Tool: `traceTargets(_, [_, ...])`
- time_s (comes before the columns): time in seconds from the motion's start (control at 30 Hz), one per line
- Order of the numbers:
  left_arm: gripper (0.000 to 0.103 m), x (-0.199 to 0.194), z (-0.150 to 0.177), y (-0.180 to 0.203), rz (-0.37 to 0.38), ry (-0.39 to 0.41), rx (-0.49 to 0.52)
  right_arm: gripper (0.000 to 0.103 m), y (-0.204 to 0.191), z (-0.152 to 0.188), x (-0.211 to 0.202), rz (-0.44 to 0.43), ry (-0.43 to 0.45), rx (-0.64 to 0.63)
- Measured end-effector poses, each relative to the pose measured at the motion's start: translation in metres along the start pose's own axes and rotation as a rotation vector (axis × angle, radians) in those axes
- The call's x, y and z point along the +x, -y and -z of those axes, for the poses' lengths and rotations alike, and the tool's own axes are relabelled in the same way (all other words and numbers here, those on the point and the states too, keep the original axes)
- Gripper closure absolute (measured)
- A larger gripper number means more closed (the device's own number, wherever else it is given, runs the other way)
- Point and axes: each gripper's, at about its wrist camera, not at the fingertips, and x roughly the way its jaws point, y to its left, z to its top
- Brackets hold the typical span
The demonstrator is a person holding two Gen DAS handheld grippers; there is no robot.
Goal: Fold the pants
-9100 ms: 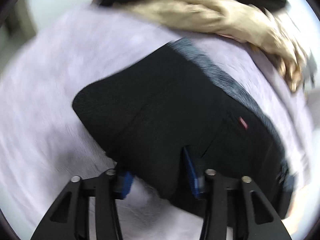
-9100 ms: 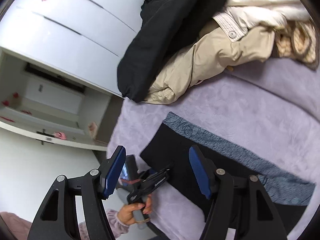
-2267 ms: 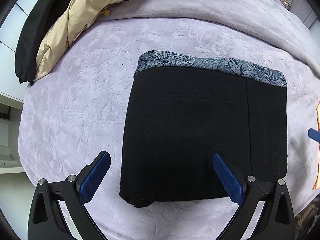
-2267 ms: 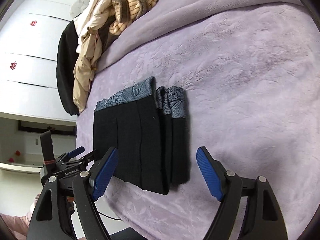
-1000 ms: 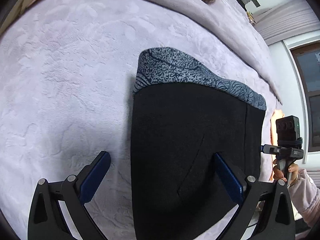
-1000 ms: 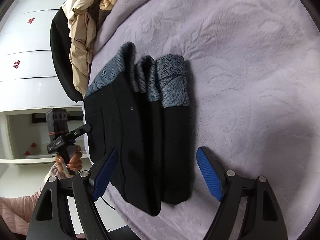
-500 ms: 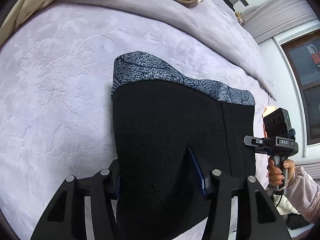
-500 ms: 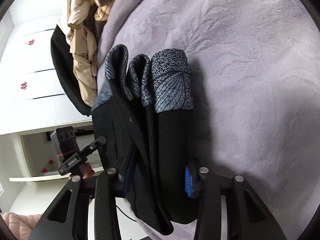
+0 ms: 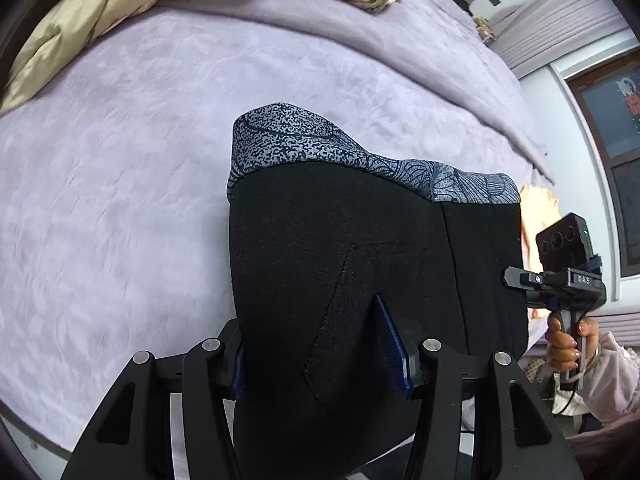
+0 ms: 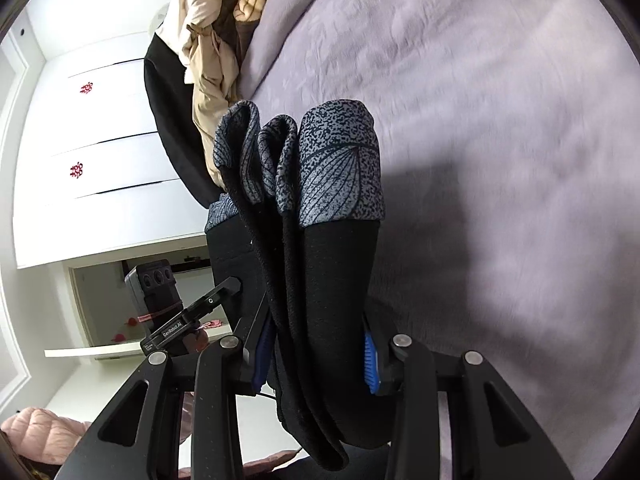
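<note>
Above the purple bedspread (image 9: pixel 120 160), left tongs (image 9: pixel 320 344) and right tongs (image 10: pixel 316 356), just narrowed, clamp the folded pants (image 9: pixel 340 260).

Bed w/ lilac embossed blanket (image 9: pixel 120 152), clothes heap (image 10: pixel 212 40) at far end. White wardrobe (image 10: pixel 100 140), red motifs on doors. Dark window (image 9: pixel 624 160), pale pleated curtain (image 9: pixel 560 28). Daylight.

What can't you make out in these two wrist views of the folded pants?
- Left wrist view: the folded pants hide the near edge of the fold and most of the left gripper pads.
- Right wrist view: the pants' lower end runs behind the right gripper; the bedspread is motion-blurred.
</note>
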Motion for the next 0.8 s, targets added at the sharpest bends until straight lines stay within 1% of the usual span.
traceTargets(0.07, [0.047,0.012,0.010,-0.010,-0.021,-0.028,-0.027,0.064,0.008,0.012,0.010,0.020,-0.002,0.011])
traceTargets(0.1, [0.045,0.022,0.014,-0.014,-0.035,-0.048,-0.040,0.064,0.014,0.016,0.012,0.037,-0.005,0.015])
traceTargets(0.13, [0.040,0.032,0.018,-0.019,-0.059,-0.059,-0.053,0.063,0.020,0.018,0.017,0.070,-0.008,0.016])
traceTargets(0.17, [0.031,0.035,0.019,-0.022,-0.076,-0.049,-0.057,0.061,0.025,0.019,0.023,0.120,-0.008,0.012])
traceTargets(0.2, [0.026,0.037,0.018,-0.023,-0.085,-0.039,-0.064,0.058,0.029,0.019,0.027,0.163,-0.008,0.014])
traceTargets(0.23, [0.019,0.037,0.017,-0.024,-0.095,-0.035,-0.074,0.056,0.030,0.019,0.028,0.188,0.000,0.023])
traceTargets(0.27, [0.017,0.036,0.017,-0.024,-0.102,-0.036,-0.079,0.051,0.030,0.019,0.028,0.204,0.007,0.028])
traceTargets(0.3, [0.017,0.034,0.017,-0.023,-0.113,-0.037,-0.077,0.050,0.026,0.018,0.028,0.234,0.009,0.024])
traceTargets(0.33, [0.017,0.033,0.016,-0.019,-0.135,-0.038,-0.069,0.046,0.022,0.019,0.025,0.286,0.008,0.007])
traceTargets(0.37, [0.017,0.029,0.015,-0.012,-0.176,-0.033,-0.048,0.045,0.014,0.020,0.023,0.364,0.010,-0.026])
traceTargets(0.43, [0.017,0.025,0.011,0.000,-0.249,-0.010,-0.017,0.045,-0.004,0.020,0.018,0.473,0.028,-0.101])
traceTargets(0.47, [0.017,0.020,0.011,0.006,-0.281,0.007,-0.004,0.045,-0.021,0.021,0.012,0.520,0.059,-0.169])
traceTargets(0.5, [0.017,0.015,0.011,0.011,-0.294,0.026,-0.001,0.045,-0.027,0.022,0.006,0.523,0.080,-0.206])
traceTargets(0.57, [0.017,0.007,0.009,0.018,-0.299,0.055,-0.016,0.045,-0.048,0.015,0.000,0.495,0.123,-0.259])
traceTargets(0.63, [0.017,0.001,0.009,0.024,-0.316,0.079,-0.024,0.045,-0.055,0.001,0.004,0.474,0.136,-0.265])
traceTargets(0.67, [0.017,0.001,0.008,0.028,-0.331,0.083,-0.026,0.053,-0.054,-0.009,0.009,0.466,0.135,-0.253])
traceTargets(0.7, [0.014,0.000,0.008,0.031,-0.350,0.081,-0.024,0.088,-0.050,-0.016,0.013,0.454,0.126,-0.237])
traceTargets(0.73, [0.000,-0.002,0.013,0.034,-0.364,0.076,-0.021,0.093,-0.047,-0.022,0.018,0.462,0.104,-0.218])
traceTargets(0.77, [0.000,0.001,0.014,0.040,-0.385,0.077,-0.022,0.093,-0.047,-0.025,0.021,0.493,0.093,-0.219])
traceTargets(0.8, [0.000,0.002,0.017,0.042,-0.391,0.078,-0.023,0.093,-0.050,-0.024,0.022,0.498,0.090,-0.237])
